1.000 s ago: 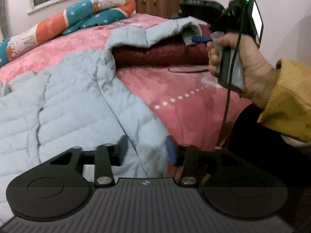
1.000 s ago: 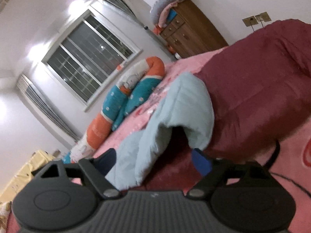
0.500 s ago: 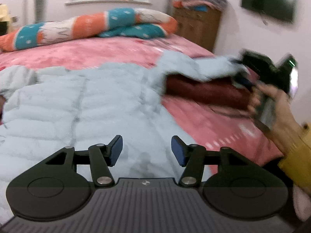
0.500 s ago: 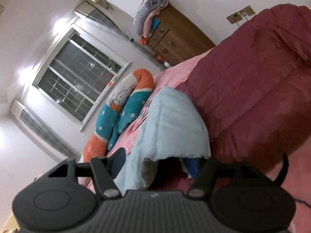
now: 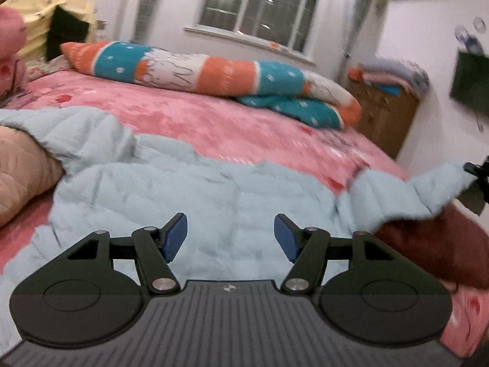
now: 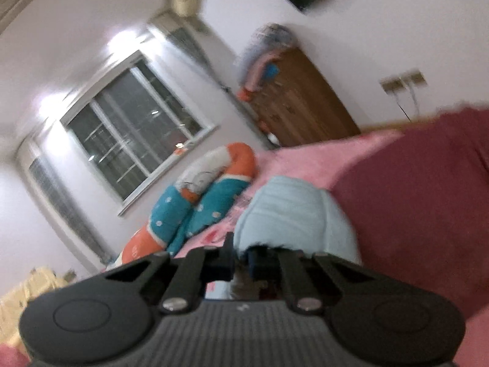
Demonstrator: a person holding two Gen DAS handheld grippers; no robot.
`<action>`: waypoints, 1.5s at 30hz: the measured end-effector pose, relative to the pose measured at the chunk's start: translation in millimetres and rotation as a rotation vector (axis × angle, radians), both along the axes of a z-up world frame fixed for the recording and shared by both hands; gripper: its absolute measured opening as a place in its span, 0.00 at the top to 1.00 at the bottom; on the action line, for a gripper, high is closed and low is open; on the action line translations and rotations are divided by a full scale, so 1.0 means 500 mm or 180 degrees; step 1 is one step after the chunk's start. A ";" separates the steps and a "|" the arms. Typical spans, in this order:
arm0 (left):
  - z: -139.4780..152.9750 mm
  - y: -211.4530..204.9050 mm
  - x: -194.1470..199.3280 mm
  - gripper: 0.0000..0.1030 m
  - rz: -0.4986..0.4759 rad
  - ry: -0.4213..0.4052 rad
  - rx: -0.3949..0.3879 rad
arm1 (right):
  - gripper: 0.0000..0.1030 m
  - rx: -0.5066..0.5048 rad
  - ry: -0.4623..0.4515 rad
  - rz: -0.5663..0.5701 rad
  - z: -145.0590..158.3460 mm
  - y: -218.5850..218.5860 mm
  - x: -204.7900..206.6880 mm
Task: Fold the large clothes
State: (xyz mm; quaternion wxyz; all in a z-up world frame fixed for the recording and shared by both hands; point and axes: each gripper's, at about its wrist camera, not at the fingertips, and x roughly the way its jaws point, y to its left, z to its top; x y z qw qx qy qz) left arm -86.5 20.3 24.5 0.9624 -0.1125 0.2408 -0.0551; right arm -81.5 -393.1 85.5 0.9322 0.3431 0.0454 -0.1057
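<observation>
A pale blue quilted down jacket point(image 5: 189, 195) lies spread across the near half of a pink bedspread point(image 5: 214, 122), its body flat and creased. One sleeve point(image 5: 428, 192) stretches to the right and is lifted off the bed, passing over a dark red padded garment point(image 5: 440, 244) that lies at the bed's right edge.

The right gripper point(image 6: 241, 263) has its jaws pressed together on the cuff end of that sleeve point(image 6: 293, 211), the blue fabric bunching just ahead of the pads; in the left wrist view only a dark blurred piece of it shows at the sleeve's tip point(image 5: 476, 180). The left gripper point(image 5: 230, 235) hangs above the jacket's body with its jaws opening, blue pads point(image 5: 175, 232) well apart and nothing between them.

To the near left, a peach quilted item point(image 5: 21, 165) overlaps the jacket's edge. At the far side of the bed lies a long orange, teal and white bolster pillow point(image 5: 214, 73). Beyond it is a window point(image 5: 259, 3), and to the far right a wooden dresser point(image 5: 385, 113) with folded cloth piled on top.
</observation>
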 end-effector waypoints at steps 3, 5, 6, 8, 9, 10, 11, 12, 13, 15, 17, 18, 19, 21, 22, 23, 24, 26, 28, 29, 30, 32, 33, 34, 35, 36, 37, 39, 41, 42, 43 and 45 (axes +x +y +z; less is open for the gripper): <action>0.009 0.041 0.023 0.25 0.0181 -0.0084 -0.0103 | 0.96 -0.0405 -0.0062 0.0229 0.059 0.069 0.039; 0.015 0.069 0.030 0.25 0.0308 -0.0144 -0.0161 | 0.96 -0.0626 -0.0105 0.0408 0.091 0.119 0.070; 0.017 0.090 0.036 0.25 0.0374 -0.0165 -0.0194 | 0.96 -0.0737 -0.0116 0.0508 0.106 0.149 0.088; 0.025 0.129 0.044 0.25 0.0514 -0.0211 -0.0277 | 0.96 -0.0940 -0.0107 0.0698 0.129 0.207 0.126; 0.028 0.147 0.048 0.24 0.0581 -0.0237 -0.0304 | 0.96 -0.1030 -0.0097 0.0811 0.137 0.240 0.148; 0.031 0.168 0.051 0.23 0.0668 -0.0264 -0.0329 | 0.96 -0.1114 -0.0081 0.0940 0.143 0.275 0.170; 0.033 0.186 0.055 0.22 0.0742 -0.0283 -0.0355 | 0.96 -0.1223 -0.0054 0.1056 0.146 0.309 0.191; 0.035 0.205 0.059 0.21 0.0816 -0.0298 -0.0390 | 0.96 -0.1350 -0.0014 0.1167 0.147 0.341 0.212; 0.041 0.221 0.061 0.19 0.0883 -0.0310 -0.0423 | 0.96 -0.1483 0.0032 0.1278 0.146 0.375 0.228; 0.042 0.259 0.064 0.17 0.1043 -0.0326 -0.0503 | 0.96 -0.1760 0.0162 0.1551 0.130 0.451 0.264; 0.043 0.290 0.059 0.17 0.1165 -0.0323 -0.0590 | 0.96 -0.2086 0.0323 0.1840 0.100 0.532 0.297; 0.041 0.307 0.058 0.17 0.1225 -0.0318 -0.0640 | 0.96 -0.2258 0.0393 0.1941 0.081 0.567 0.308; 0.038 0.322 0.057 0.17 0.1270 -0.0310 -0.0678 | 0.96 -0.2421 0.0460 0.2037 0.060 0.604 0.316; 0.033 0.348 0.058 0.17 0.1333 -0.0287 -0.0707 | 0.96 -0.2674 0.0598 0.2257 0.012 0.672 0.327; 0.030 0.354 0.058 0.17 0.1358 -0.0278 -0.0722 | 0.96 -0.2782 0.0668 0.2359 -0.014 0.704 0.328; 0.027 0.364 0.061 0.17 0.1374 -0.0266 -0.0743 | 0.96 -0.2878 0.0717 0.2430 -0.035 0.726 0.329; 0.024 0.372 0.066 0.17 0.1380 -0.0258 -0.0758 | 0.96 -0.2966 0.0762 0.2480 -0.049 0.753 0.332; 0.022 0.377 0.062 0.17 0.1402 -0.0236 -0.0780 | 0.96 -0.3117 0.0850 0.2569 -0.080 0.792 0.332; 0.015 0.378 0.051 0.17 0.1419 -0.0230 -0.0798 | 0.96 -0.3251 0.0923 0.2598 -0.109 0.825 0.335; 0.014 0.385 0.052 0.16 0.1422 -0.0221 -0.0825 | 0.95 -0.3314 0.0949 0.2581 -0.118 0.830 0.332; 0.017 0.383 0.046 0.16 0.1419 -0.0216 -0.0851 | 0.91 -0.3359 0.0978 0.2589 -0.125 0.838 0.331; 0.022 0.372 0.028 0.16 0.1414 -0.0212 -0.0871 | 0.74 -0.3368 0.1005 0.2625 -0.134 0.845 0.328; 0.023 0.374 0.028 0.16 0.1410 -0.0210 -0.0873 | 0.68 -0.3364 0.0993 0.2619 -0.139 0.845 0.317; 0.020 0.373 0.023 0.16 0.1404 -0.0210 -0.0876 | 0.58 -0.3365 0.0965 0.2598 -0.139 0.846 0.311; 0.018 0.371 0.027 0.16 0.1398 -0.0208 -0.0882 | 0.53 -0.3373 0.0931 0.2572 -0.138 0.847 0.305; 0.018 0.374 0.025 0.15 0.1394 -0.0207 -0.0895 | 0.53 -0.3374 0.0896 0.2562 -0.137 0.851 0.301; 0.018 0.374 0.025 0.15 0.1400 -0.0208 -0.0904 | 0.52 -0.3363 0.0860 0.2570 -0.136 0.854 0.296; 0.018 0.376 0.024 0.15 0.1423 -0.0209 -0.0919 | 0.48 -0.3326 0.0796 0.2589 -0.131 0.856 0.289; 0.017 0.385 0.020 0.14 0.1459 -0.0220 -0.0932 | 0.46 -0.3280 0.0748 0.2596 -0.122 0.856 0.280; 0.018 0.387 0.020 0.14 0.1475 -0.0221 -0.0940 | 0.44 -0.3257 0.0720 0.2604 -0.117 0.854 0.278; 0.019 0.389 0.018 0.14 0.1492 -0.0223 -0.0950 | 0.43 -0.3238 0.0688 0.2613 -0.111 0.854 0.273; 0.020 0.393 0.014 0.13 0.1532 -0.0224 -0.0954 | 0.38 -0.3199 0.0610 0.2669 -0.098 0.860 0.263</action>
